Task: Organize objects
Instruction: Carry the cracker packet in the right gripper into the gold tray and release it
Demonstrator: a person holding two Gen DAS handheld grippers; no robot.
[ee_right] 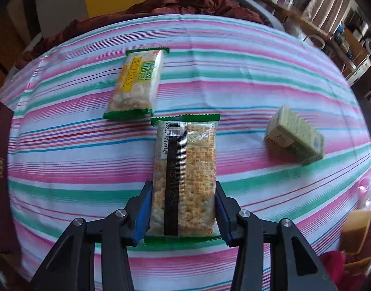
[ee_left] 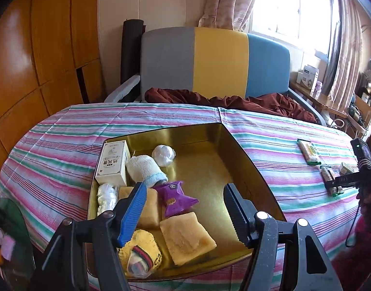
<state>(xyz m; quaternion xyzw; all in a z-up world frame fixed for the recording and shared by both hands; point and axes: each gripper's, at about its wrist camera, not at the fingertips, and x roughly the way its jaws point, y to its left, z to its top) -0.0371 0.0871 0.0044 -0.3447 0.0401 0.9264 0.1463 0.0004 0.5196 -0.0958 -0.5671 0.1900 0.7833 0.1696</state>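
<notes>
1. The gold tin on the striped desk already holds most items.
2. Right gripper jaws pinch a cracker packet at the desk's right.
3. Left gripper jaws gape empty over the tin.
4. A second packet and small box remain outside.

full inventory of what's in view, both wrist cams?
gold tin: 1, on striped tablecloth
white box: 1, tin's far left corner
white sock: 1, beside the box
purple packet: 1, mid tin
yellow sponges: 2, near end of tin
snack bars: 2, green-edged; one loose, one gripped
green box: 1, on the cloth
left gripper: open, over tin
right gripper: shut on bar
</notes>
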